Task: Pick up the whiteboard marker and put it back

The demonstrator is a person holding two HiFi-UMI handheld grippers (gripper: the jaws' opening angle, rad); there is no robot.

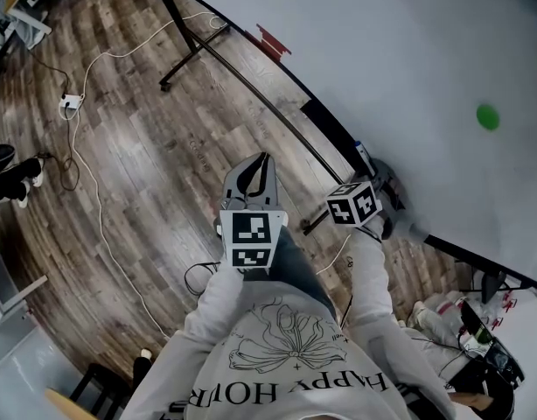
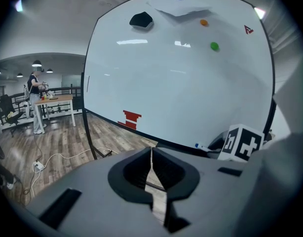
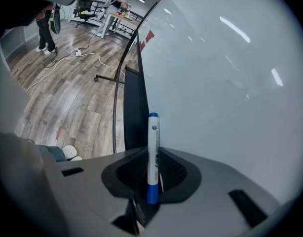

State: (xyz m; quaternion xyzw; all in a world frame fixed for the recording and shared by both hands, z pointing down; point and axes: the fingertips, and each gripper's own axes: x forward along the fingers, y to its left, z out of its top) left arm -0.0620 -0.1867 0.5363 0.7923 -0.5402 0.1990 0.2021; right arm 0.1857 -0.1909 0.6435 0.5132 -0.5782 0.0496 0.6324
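The whiteboard marker, white with blue ends, stands between the jaws of my right gripper, which is shut on it. It points along the dark tray at the foot of the whiteboard. In the head view my right gripper is at that tray, with the marker's blue tip just showing. My left gripper hangs over the floor to the left of it. Its jaws meet in a thin line with nothing between them. The right gripper's marker cube shows in the left gripper view.
On the whiteboard are a green magnet, a black eraser and a red mark. The board's stand leg and white cables lie on the wood floor. A person stands at a far table.
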